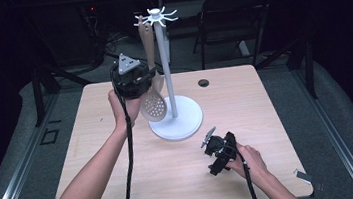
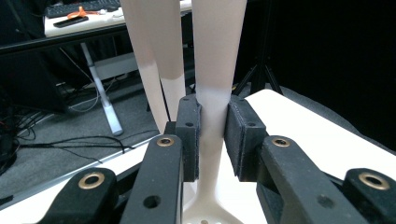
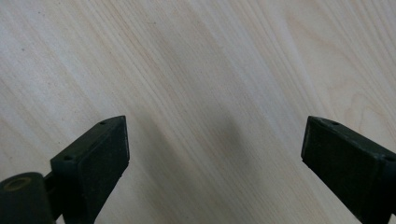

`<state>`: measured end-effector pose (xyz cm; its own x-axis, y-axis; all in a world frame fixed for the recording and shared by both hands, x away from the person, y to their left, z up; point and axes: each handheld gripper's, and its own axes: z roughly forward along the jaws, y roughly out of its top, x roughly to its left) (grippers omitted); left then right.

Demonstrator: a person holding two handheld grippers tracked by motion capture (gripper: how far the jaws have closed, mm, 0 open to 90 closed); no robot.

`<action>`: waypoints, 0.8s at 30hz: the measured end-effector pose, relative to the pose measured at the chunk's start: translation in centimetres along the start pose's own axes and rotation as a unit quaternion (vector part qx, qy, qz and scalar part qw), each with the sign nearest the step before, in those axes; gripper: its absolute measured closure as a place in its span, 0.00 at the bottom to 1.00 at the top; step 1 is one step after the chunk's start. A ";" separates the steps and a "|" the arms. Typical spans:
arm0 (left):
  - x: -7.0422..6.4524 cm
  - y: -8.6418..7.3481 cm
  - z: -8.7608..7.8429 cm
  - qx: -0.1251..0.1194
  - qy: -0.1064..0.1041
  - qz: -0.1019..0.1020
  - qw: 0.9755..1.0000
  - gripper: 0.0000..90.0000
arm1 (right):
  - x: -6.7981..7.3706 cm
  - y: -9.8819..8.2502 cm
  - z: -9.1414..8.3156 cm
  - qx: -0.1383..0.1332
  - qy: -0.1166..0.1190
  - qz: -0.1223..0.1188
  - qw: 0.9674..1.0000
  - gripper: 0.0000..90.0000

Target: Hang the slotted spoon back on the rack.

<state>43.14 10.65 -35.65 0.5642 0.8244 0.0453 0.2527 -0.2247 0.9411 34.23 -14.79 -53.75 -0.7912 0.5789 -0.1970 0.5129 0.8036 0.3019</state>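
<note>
At the far left of the table [image 1: 124, 186], the left hand-held gripper [image 1: 148, 78] is raised above the surface and clamped on the handle of a beige slotted spoon [image 1: 154, 104]. In the left gripper view its two black pads [image 2: 189, 135] press on either side of the pale handle [image 2: 212, 93]. The spoon hangs nearly upright, its perforated bowl low and just left of the white pole of a utensil stand [image 1: 175, 122], its top up near the stand's ring of hooks; whether it rests on a hook I cannot tell. The stand's round base sits on the table's middle. To the near right, the right hand-held gripper [image 1: 212, 146] rests low over the table, jaws spread wide, with bare wood [image 3: 210, 93] between them.
</note>
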 end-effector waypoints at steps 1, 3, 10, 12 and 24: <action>0.0 0.0 0.1 0.000 0.001 -0.001 1.000 0.85 | 0.0 0.0 0.0 0.000 0.000 0.000 1.000 0.08; 0.0 0.0 0.4 0.005 0.004 0.001 1.000 0.85 | 0.0 0.0 0.0 0.005 -0.005 -0.004 1.000 0.08; -0.1 -0.2 0.9 0.004 0.004 -0.002 1.000 0.84 | 0.0 0.0 0.1 0.001 -0.001 -0.002 1.000 0.08; -0.2 -0.3 0.8 0.004 0.003 -0.009 1.000 0.83 | 0.0 0.0 0.1 0.002 -0.001 -0.001 1.000 0.08; 0.1 -1.5 -1.0 0.038 -0.001 -0.028 0.999 0.38 | 0.0 0.0 -0.2 -0.003 -0.003 0.000 1.000 0.08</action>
<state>42.07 11.57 -36.75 0.5491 0.8357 -0.0076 0.3430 -0.2170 0.9139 34.18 -14.75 -53.60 -0.7888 0.5804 -0.2024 0.5116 0.8024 0.3073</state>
